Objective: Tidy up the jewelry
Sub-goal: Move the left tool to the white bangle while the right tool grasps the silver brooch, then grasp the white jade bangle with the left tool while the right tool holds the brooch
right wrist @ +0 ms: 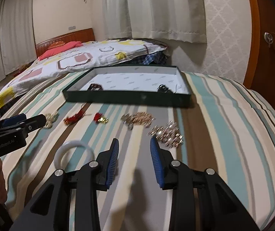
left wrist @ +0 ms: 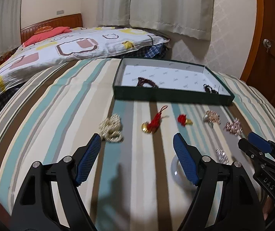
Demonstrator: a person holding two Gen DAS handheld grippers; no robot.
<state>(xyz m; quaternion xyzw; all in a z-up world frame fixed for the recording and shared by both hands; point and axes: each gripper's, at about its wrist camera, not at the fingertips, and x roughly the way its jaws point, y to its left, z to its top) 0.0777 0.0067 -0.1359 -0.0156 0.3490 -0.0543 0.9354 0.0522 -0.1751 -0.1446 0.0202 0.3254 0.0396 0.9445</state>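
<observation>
A dark green box (left wrist: 168, 96) (right wrist: 125, 98) with a white lining lies on the striped bed, holding two dark bead bracelets (left wrist: 146, 82) (right wrist: 163, 89). In front of it lie a pale gold chain pile (left wrist: 111, 128), two red tassel charms (left wrist: 151, 124) (right wrist: 99, 118), a rose-gold chain (right wrist: 139, 119), sparkly pieces (right wrist: 166, 132) and a white bangle (right wrist: 72, 152). My left gripper (left wrist: 136, 141) hangs open above the bedspread, nothing between its fingers. My right gripper (right wrist: 134, 144) stands partly open and empty, just short of the sparkly pieces.
A patterned quilt (left wrist: 64, 48) and a red pillow (left wrist: 46, 34) lie further up the bed. Curtains (right wrist: 156, 9) hang behind, and a wooden door (right wrist: 272, 48) stands at the right. The bed's edge curves away on both sides.
</observation>
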